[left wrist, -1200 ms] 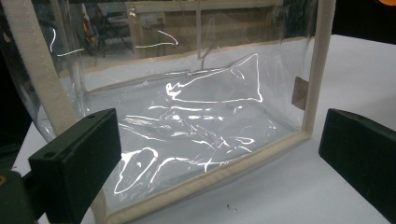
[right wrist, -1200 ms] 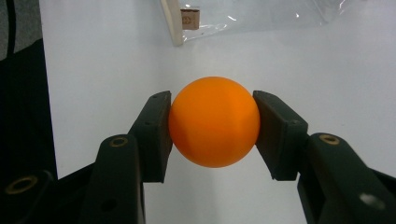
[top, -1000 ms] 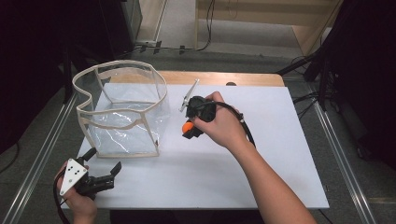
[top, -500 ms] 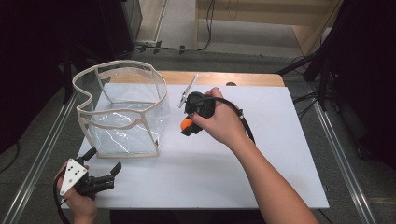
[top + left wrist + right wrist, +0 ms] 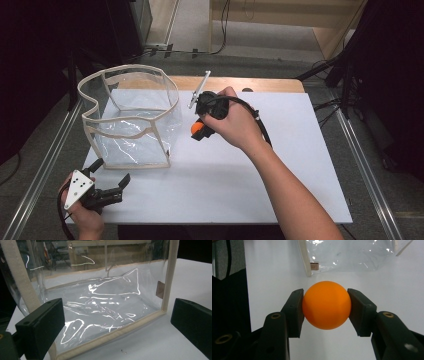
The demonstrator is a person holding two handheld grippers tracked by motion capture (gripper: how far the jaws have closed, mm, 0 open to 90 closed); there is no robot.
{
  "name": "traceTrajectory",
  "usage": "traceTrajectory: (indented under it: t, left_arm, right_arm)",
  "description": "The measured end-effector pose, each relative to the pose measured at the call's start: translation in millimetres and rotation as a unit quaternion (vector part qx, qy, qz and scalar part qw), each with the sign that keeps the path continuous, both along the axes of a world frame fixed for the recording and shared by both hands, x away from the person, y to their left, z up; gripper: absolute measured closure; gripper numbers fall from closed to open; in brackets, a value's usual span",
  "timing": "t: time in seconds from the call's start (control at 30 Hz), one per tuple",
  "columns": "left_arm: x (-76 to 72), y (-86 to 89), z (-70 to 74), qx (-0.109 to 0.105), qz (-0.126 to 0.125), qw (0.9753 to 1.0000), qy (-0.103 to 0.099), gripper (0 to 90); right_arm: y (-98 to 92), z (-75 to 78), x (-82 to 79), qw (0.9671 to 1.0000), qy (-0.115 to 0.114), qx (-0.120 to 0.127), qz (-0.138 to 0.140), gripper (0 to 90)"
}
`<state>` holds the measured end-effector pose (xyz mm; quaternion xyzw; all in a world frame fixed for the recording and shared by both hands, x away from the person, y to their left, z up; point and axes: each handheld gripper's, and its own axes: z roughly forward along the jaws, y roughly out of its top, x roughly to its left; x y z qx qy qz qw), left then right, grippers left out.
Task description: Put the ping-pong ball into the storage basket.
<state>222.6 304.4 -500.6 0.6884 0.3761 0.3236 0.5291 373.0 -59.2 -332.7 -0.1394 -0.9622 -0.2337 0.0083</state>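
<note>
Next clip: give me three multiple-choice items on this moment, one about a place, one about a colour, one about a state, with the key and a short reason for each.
1. Where is the clear bag?
A. Standing on the white table top, at the left
B. Hanging from the right gripper
C. On the floor beside the table

2. What colour is the ball?
A. White
B. Orange
C. Green

3. How does the left gripper stand?
A. Shut on the bag's rim
B. Shut on the ball
C. Open, holding nothing

Key: 1 A, the high view shows the bag standing open on the table, left of the right gripper. 2 B, the right gripper view shows an orange ball between the jaws. 3 C, the left gripper view shows its jaws wide apart in front of the bag.
</note>
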Motion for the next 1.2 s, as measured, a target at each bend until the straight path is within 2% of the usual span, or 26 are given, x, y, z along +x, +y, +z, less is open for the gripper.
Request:
traceTrajectory:
  t: [0.53, 1.2]
  left_arm:
    - [0.3, 0.4, 0.0, -0.002, 0.0, 1.0, 0.0, 0.0]
    - [0.7, 0.5, -0.1, -0.003, 0.001, 1.0, 0.001, 0.0]
  right_arm:
    - [9.4, -1.8, 3.1, 0.9999, 0.011, 0.005, 0.008, 47.7]
    - [13.8, 10.3, 8.1, 0.9998, 0.012, 0.011, 0.011, 47.7]
